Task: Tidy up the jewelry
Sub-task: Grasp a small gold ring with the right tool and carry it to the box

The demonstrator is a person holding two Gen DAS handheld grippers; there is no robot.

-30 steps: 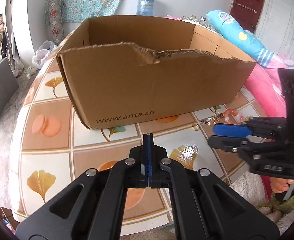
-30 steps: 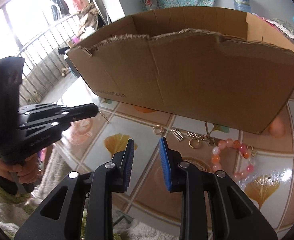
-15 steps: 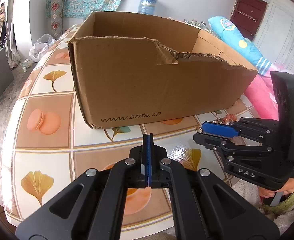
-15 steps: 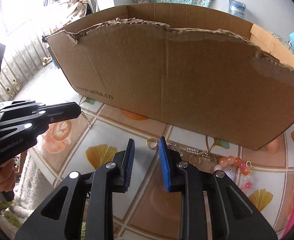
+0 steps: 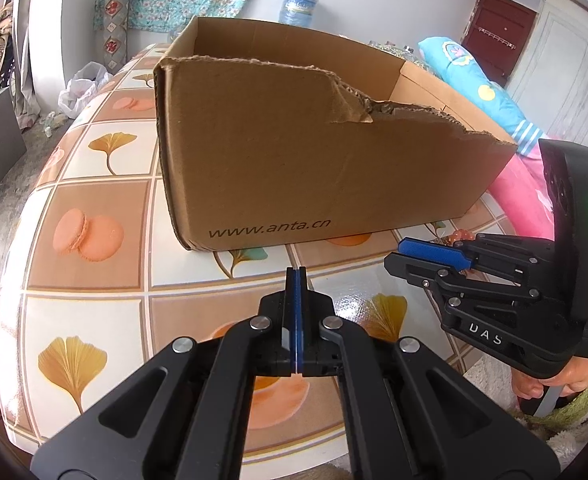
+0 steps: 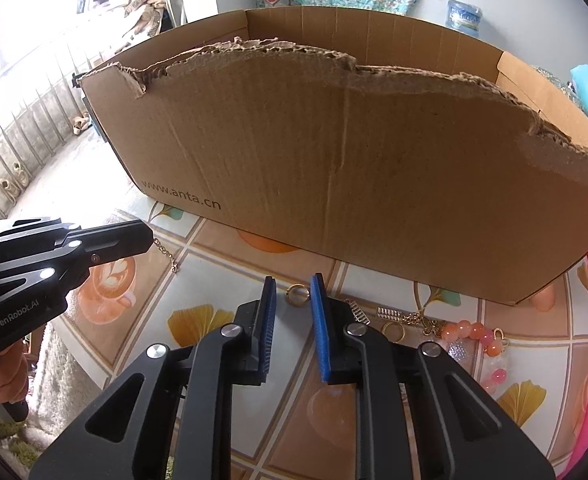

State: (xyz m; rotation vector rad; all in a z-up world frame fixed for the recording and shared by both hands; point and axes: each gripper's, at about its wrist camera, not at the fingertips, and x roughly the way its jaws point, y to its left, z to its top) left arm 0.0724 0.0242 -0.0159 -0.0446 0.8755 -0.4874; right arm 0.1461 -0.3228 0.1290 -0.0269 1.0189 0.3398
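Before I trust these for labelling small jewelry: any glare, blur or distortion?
Left wrist view: fisheye bends the glossy patterned tabletop, with white glare before the shut left gripper. Right wrist view: window side blown out, brown cardboard box bowed, small gold ring sharp.

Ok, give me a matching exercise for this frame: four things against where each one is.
1 gold ring
2 gold chain
3 bead bracelet
4 cardboard box

A hangs from the left gripper
B stands behind the jewelry
C lies between the jaws of the right gripper
D lies farthest right of the jewelry on the table

Pairs: 1-C, 2-A, 3-D, 4-B
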